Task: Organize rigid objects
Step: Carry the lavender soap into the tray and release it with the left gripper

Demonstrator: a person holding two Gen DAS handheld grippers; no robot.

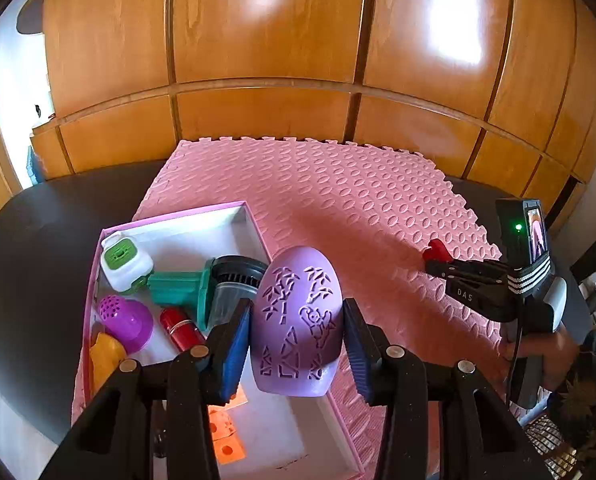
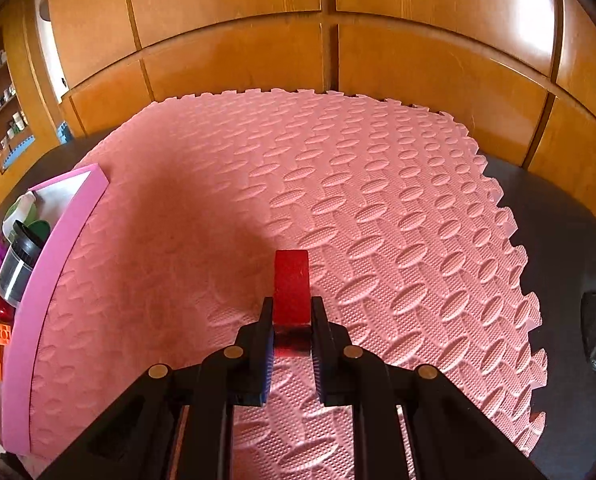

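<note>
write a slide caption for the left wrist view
Left tool holds a purple carved egg over the pink box of sorted items; right tool grips a red block.

I see a lilac egg [image 1: 296, 322] with cut-out patterns, upright above the pink box's [image 1: 253, 222] near end, and a flat red block [image 2: 291, 286] poking forward over the pink mat [image 2: 338, 184].

White letters "DAS" on the black arm of the right tool [image 1: 438, 258], left wrist view.
</note>
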